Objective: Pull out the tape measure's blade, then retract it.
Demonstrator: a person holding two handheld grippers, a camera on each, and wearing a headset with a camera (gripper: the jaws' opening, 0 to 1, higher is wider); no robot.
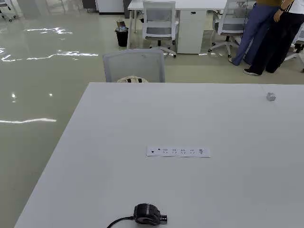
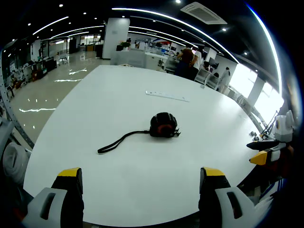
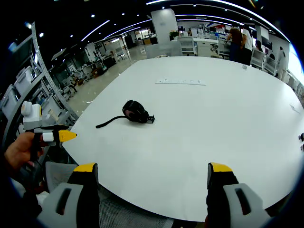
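A black tape measure (image 1: 148,214) with red trim lies on the white table (image 1: 223,190) near its front edge. Its blade is wound in and its black wrist strap (image 1: 118,222) trails off to the left. In the left gripper view the tape measure (image 2: 163,126) sits well ahead of my left gripper (image 2: 141,174), which is open and holds nothing. My right gripper (image 3: 152,167) is open too, back at the table's edge, with the tape measure (image 3: 136,111) far in front of it and a little to the left.
A flush socket strip (image 1: 178,152) is set into the middle of the table. A small grey object (image 1: 270,97) lies at the far right. A grey chair (image 1: 134,65) stands at the far edge. People stand by desks beyond.
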